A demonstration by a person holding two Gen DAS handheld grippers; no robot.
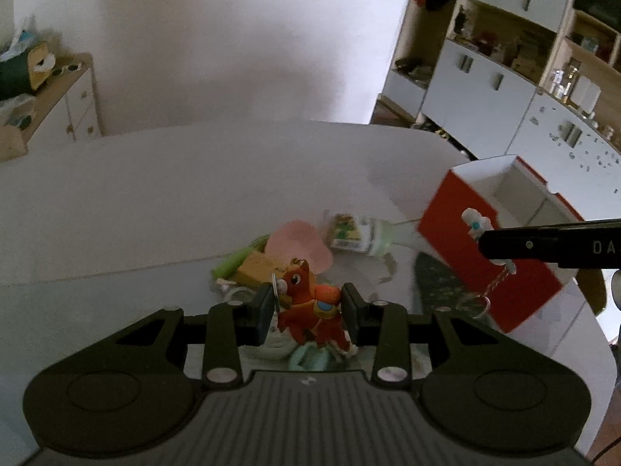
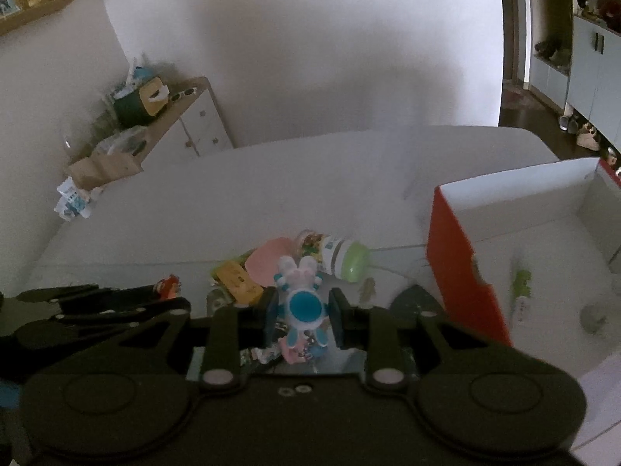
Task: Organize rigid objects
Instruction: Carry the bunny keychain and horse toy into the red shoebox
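Clamped in our left tool is an orange horse keychain, while our right tool grips a blue-and-white rabbit figure. Both hang above the worktop, near the red box. We judge sorting barely begun: the bottle, pink piece and yellow block remain outside.

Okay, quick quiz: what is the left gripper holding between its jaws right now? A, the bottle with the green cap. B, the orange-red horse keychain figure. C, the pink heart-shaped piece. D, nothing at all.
B: in the left wrist view the left gripper has its jaws closed on the orange-red horse keychain figure, lifted above the pile, while the bottle and pink heart-shaped piece lie on the table.
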